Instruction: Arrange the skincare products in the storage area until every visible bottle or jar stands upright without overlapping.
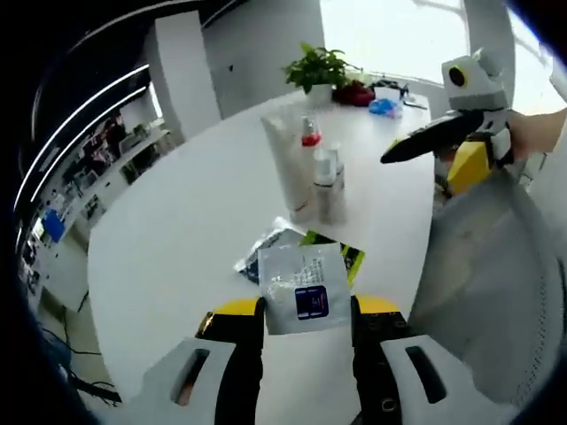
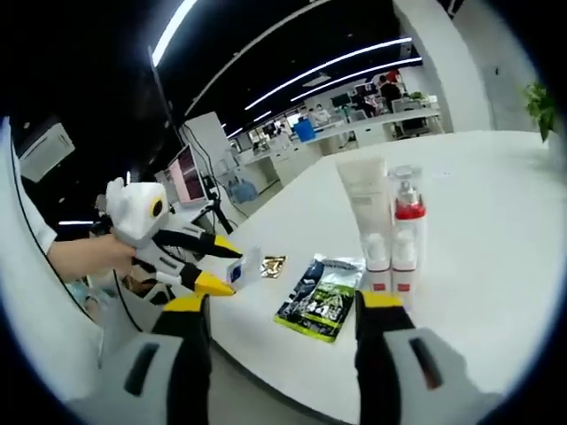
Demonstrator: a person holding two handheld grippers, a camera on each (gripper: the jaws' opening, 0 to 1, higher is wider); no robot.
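L gripper (image 1: 307,312) jaws clamp white sachet (image 1: 304,288), bottles (image 1: 321,170) upright, R gripper (image 2: 282,312) jaws apart

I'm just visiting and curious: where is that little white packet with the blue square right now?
The white packet is pinched between the left gripper's fingers, lifted above the green sachets at the table's near edge, in front of the upright bottles.

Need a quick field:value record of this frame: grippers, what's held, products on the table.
left gripper: shut on white sachet
right gripper: open, empty
standing products: white tube, red-capped pump bottle, two small bottles, grouped upright, close together
lying flat: green-black sachet
surface: white table
background: potted plant at the table's far end
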